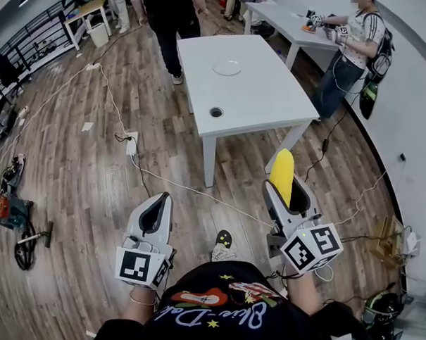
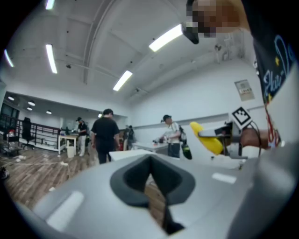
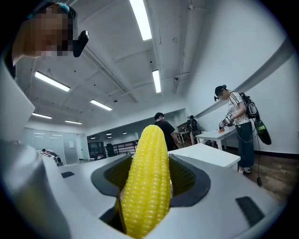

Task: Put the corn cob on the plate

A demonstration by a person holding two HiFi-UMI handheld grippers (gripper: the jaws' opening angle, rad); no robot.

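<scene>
My right claw (image 1: pixel 288 191) gripped corn cob (image 1: pixel 282 174), held level. Left claw (image 1: pixel 154 216) closed, empty. Plate (image 1: pixel 226 67) sat on white table (image 1: pixel 269 98), well apart.

Your head camera looks steeply down from above your chest: left gripper (image 1: pixel 159 202) and right gripper (image 1: pixel 286 186) close at the bottom, the white table (image 1: pixel 259 90) farther ahead. The left gripper camera rides right behind its jaws, facing level across the room, catching that table (image 2: pixel 124 154) and, at right, the corn (image 2: pixel 208 138). The right gripper camera hugs the corn (image 3: pixel 147 177), level, facing the same table (image 3: pixel 210 156).
</scene>
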